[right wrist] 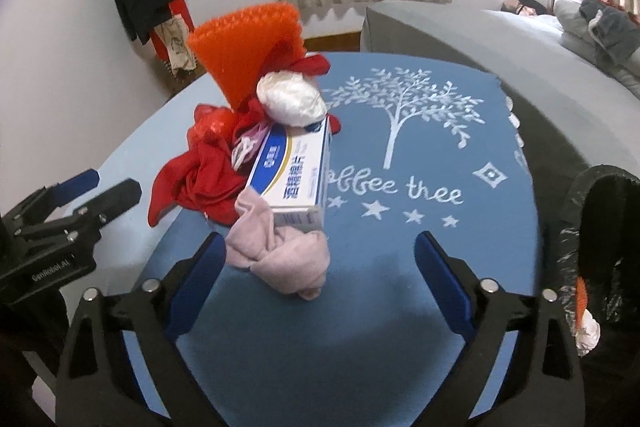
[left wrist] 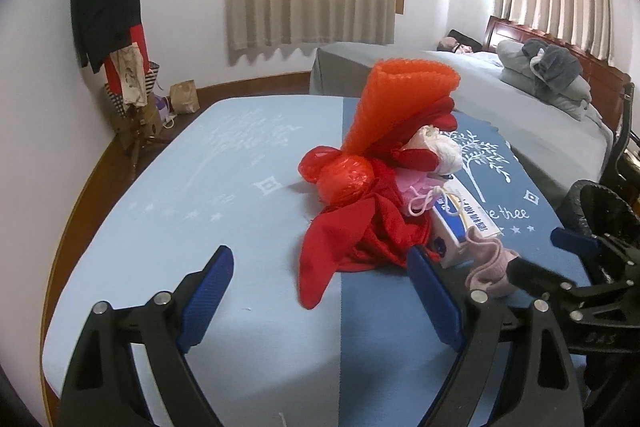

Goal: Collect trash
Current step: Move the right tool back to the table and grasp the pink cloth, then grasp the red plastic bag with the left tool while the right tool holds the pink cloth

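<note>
A pile of items lies on the blue table (left wrist: 160, 227) (right wrist: 440, 287): an orange foam mesh (left wrist: 400, 99) (right wrist: 248, 47), a red plastic bag (left wrist: 344, 179), red cloth (left wrist: 352, 239) (right wrist: 200, 179), a white plastic wad (left wrist: 436, 147) (right wrist: 292, 99), a white-blue box (left wrist: 464, 223) (right wrist: 292, 179) and a pink cloth (left wrist: 492, 263) (right wrist: 280, 255). My left gripper (left wrist: 320, 271) is open, just short of the red cloth. My right gripper (right wrist: 320, 255) is open, with the pink cloth between its fingers. A black trash bag (right wrist: 600, 235) (left wrist: 600, 203) stands at the right.
A coat rack (left wrist: 116, 27) with clothes stands at the back left, with bags on the floor beside it. A bed (left wrist: 520, 95) with folded blankets lies at the back right. Curtains hang on the far wall.
</note>
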Available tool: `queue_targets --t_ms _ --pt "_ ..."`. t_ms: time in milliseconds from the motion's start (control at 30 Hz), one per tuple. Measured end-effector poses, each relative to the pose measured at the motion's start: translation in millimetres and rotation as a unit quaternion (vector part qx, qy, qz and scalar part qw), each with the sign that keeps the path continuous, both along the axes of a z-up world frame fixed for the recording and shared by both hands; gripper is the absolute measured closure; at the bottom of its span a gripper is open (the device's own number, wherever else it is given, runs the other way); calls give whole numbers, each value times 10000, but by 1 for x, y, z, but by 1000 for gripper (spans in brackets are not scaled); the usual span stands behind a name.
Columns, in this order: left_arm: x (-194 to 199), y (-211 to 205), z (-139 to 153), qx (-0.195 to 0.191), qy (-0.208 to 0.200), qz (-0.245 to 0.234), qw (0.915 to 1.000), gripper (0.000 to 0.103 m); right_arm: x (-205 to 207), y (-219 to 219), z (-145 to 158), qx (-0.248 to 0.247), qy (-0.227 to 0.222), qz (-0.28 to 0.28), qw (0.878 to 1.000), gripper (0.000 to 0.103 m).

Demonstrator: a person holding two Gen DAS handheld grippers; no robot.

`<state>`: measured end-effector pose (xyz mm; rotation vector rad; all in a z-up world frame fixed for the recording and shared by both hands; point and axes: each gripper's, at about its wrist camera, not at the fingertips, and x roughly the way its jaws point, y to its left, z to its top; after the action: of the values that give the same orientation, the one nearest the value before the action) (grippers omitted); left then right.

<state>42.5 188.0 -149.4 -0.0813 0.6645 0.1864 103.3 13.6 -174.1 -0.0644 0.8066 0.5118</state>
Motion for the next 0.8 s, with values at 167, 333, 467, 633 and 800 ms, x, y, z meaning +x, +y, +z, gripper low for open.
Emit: queue_targets --t_ms 167,333,467,633,800 --pt "1 3 -2 -18 30 19 10000 17 4 7 -12 -87 231 113 9996 28" --pt "2 3 -3 -45 49 2 10000 17 6 13 -22 -22 490 311 9983 45" --pt "5 -1 -4 -74 72 -53 9999 17 5 14 -21 63 570 484 9972 61" --pt "11 -9 -4 -105 56 -150 9998 17 4 3 -11 146 555 412 9975 64" --pt "21 -17 -4 -131 48 -219 9997 21 2 -16 0 133 410 184 9989 64"
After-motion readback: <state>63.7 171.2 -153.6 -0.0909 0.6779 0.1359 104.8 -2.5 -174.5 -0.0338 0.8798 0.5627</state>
